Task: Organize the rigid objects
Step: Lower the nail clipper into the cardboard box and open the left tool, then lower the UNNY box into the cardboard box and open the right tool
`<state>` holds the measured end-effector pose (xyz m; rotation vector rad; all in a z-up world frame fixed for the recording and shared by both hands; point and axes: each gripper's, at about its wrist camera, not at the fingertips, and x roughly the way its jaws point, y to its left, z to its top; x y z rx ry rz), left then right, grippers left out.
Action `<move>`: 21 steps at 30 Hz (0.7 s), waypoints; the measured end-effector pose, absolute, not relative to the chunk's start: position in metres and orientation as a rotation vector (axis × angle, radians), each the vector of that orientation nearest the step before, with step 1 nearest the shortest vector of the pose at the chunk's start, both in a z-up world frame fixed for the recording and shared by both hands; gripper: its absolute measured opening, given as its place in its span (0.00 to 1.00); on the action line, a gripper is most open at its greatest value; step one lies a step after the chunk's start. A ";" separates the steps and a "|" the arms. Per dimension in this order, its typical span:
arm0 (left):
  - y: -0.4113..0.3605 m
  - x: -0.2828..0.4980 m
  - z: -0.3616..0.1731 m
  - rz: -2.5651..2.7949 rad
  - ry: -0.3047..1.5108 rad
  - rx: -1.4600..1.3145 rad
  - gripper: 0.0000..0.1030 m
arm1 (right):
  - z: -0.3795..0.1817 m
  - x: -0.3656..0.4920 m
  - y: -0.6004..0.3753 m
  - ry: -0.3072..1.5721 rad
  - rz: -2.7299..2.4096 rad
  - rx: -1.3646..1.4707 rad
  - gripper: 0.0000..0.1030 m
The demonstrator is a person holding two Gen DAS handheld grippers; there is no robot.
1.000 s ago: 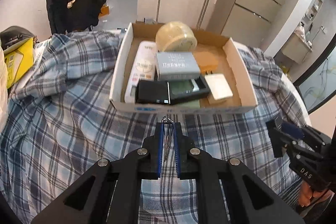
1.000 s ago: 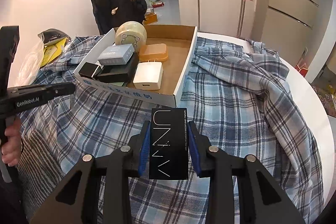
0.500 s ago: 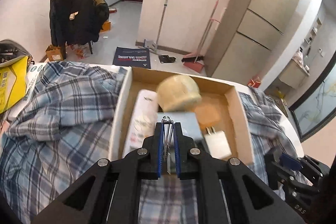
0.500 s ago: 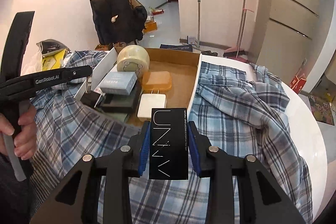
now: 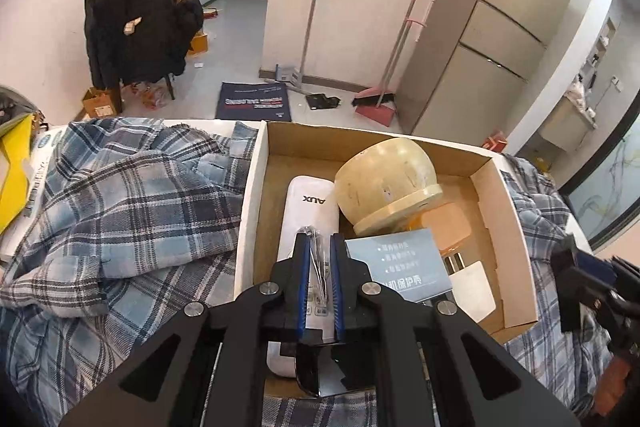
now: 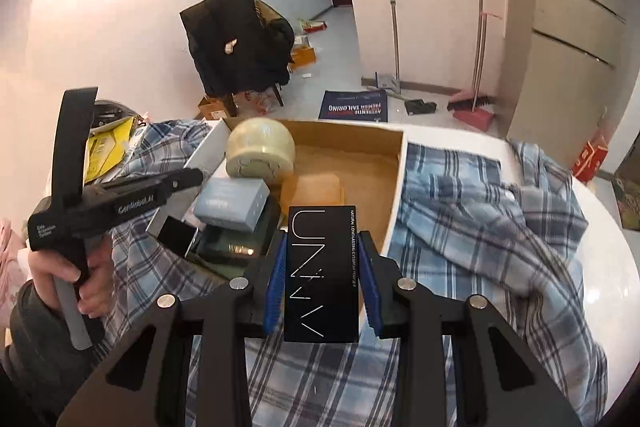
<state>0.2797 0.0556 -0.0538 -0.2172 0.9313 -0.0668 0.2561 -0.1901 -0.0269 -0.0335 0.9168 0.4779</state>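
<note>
At lower centre, the right claw is clamped on a tall black box with thin white lettering; the left claw pinches what looks like a metal clip over the cardboard box.

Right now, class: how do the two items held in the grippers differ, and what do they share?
The black box in the right gripper is wide, opaque and printed with white lettering; the metal clip in the left gripper is thin, shiny and bare. The box holds its jaws apart; the clip lets them nearly meet. Both stand upright, clamped between blue pads.
</note>
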 end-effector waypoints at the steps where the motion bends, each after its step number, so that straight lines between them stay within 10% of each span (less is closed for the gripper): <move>1: 0.058 0.280 -0.055 -0.067 0.938 -0.225 0.10 | -0.027 0.258 -0.188 0.913 0.479 -0.040 0.32; 6: 0.072 0.270 -0.044 -0.033 0.882 -0.265 0.34 | -0.029 0.267 -0.179 0.923 0.474 -0.040 0.32; 10: 0.060 0.231 -0.009 -0.008 0.585 -0.117 0.89 | -0.035 0.278 -0.172 0.922 0.453 -0.063 0.32; 21: 0.063 0.183 0.021 -0.072 0.258 -0.143 1.00 | -0.064 0.300 -0.160 0.963 0.352 -0.131 0.32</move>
